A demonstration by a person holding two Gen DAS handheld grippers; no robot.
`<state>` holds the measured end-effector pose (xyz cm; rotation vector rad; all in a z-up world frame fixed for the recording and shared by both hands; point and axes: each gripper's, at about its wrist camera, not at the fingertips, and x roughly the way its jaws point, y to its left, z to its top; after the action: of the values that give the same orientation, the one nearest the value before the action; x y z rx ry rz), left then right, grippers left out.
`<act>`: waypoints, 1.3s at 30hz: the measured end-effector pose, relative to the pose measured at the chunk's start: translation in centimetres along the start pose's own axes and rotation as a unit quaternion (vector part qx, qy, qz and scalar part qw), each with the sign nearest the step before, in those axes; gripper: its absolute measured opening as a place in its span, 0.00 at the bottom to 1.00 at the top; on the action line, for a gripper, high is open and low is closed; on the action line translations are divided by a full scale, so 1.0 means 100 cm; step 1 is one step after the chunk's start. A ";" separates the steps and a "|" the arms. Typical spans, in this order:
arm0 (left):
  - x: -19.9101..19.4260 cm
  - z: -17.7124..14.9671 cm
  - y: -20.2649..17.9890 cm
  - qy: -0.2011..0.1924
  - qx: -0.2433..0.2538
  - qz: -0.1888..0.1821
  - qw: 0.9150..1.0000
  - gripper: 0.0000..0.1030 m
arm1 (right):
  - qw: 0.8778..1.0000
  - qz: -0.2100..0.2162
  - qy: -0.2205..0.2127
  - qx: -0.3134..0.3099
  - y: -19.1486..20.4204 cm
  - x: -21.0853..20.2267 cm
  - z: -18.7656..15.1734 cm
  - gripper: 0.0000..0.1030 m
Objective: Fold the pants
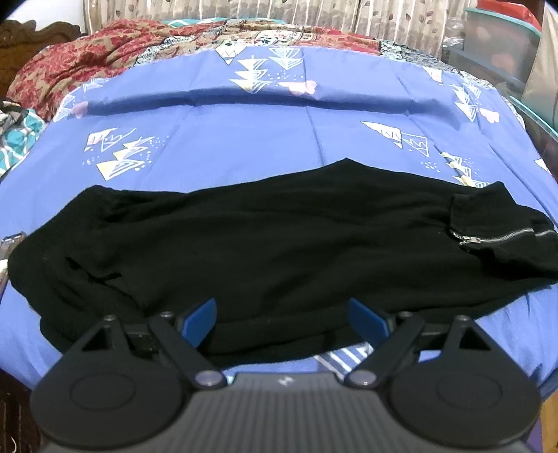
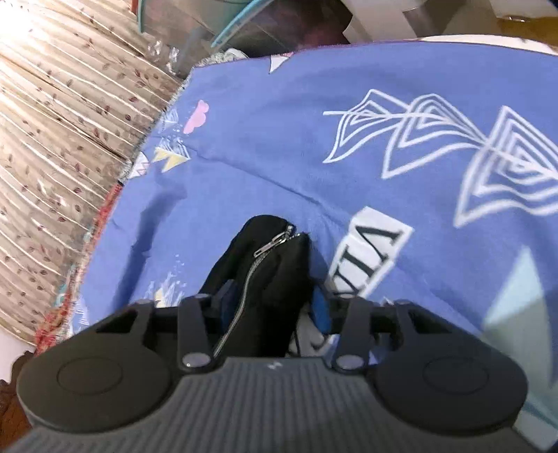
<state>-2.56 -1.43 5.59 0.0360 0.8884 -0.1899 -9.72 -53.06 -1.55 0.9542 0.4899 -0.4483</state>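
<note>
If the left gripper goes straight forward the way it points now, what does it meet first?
Most likely the black pants: the open left gripper points down at their near edge, with nothing between. Depth is unclear.

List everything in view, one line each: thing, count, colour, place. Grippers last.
pants: one, black, laid across the near part of the sheet
zip: one, silver, on the pants' cuff end at right
sheet: one, blue with white triangle prints, covering the bed
blanket: one, red and tan floral, bunched at the bed's far left
curtain: one, beige with leaf print, behind the bed
bins: clear with teal rims, stacked at far right; count unclear
left gripper: open, above the pants' near edge
right gripper: shut on the zipped cuff
</note>
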 end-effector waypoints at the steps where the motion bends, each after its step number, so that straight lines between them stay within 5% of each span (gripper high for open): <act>1: -0.001 0.000 0.000 -0.001 0.000 0.001 1.000 0.83 | 1.000 0.003 -0.001 -0.007 0.005 -0.001 0.001 0.14; 6: 0.002 -0.003 0.009 0.005 -0.015 0.008 1.000 0.83 | 0.982 0.116 0.015 -0.145 0.081 -0.027 -0.022 0.13; 10: 0.009 -0.006 0.013 0.019 -0.027 0.003 0.999 0.83 | 0.927 0.153 0.073 -0.335 0.150 -0.034 -0.099 0.13; 14: 0.004 -0.007 0.016 0.011 -0.021 0.000 1.000 0.83 | 0.857 0.096 0.106 -0.495 0.169 -0.014 -0.182 0.28; 16: 0.000 -0.007 0.021 0.004 -0.024 0.001 1.000 0.83 | 0.847 0.084 0.104 -0.515 0.168 -0.009 -0.194 0.40; 19: -0.003 -0.007 0.034 -0.001 -0.036 0.000 0.999 0.83 | 0.864 0.123 0.112 -0.476 0.166 -0.023 -0.179 0.52; 23: -0.003 -0.013 0.046 0.000 -0.050 -0.013 0.999 0.83 | 0.887 0.159 0.092 -0.424 0.172 -0.041 -0.157 0.52; 26: -0.003 -0.018 0.048 0.001 -0.052 -0.021 0.998 0.83 | 0.908 0.138 0.056 -0.391 0.175 -0.036 -0.138 0.49; 28: -0.005 -0.018 0.049 -0.001 -0.049 -0.024 0.999 0.83 | 0.922 0.122 0.044 -0.366 0.171 -0.025 -0.127 0.33; 33: -0.014 -0.017 0.055 -0.015 -0.050 -0.016 0.998 0.83 | 0.963 0.097 0.002 -0.251 0.141 -0.011 -0.094 0.25; 36: -0.014 -0.019 0.062 -0.010 -0.059 -0.012 0.998 0.84 | 0.976 0.085 -0.008 -0.200 0.122 -0.010 -0.079 0.25; 39: -0.012 -0.021 0.064 -0.003 -0.061 -0.009 0.998 0.84 | 0.976 0.075 -0.001 -0.205 0.117 -0.005 -0.086 0.24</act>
<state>-3.77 5.23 4.85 -0.0867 0.8933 -0.1525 -5.23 -39.79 2.26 0.5863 0.4824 -0.1993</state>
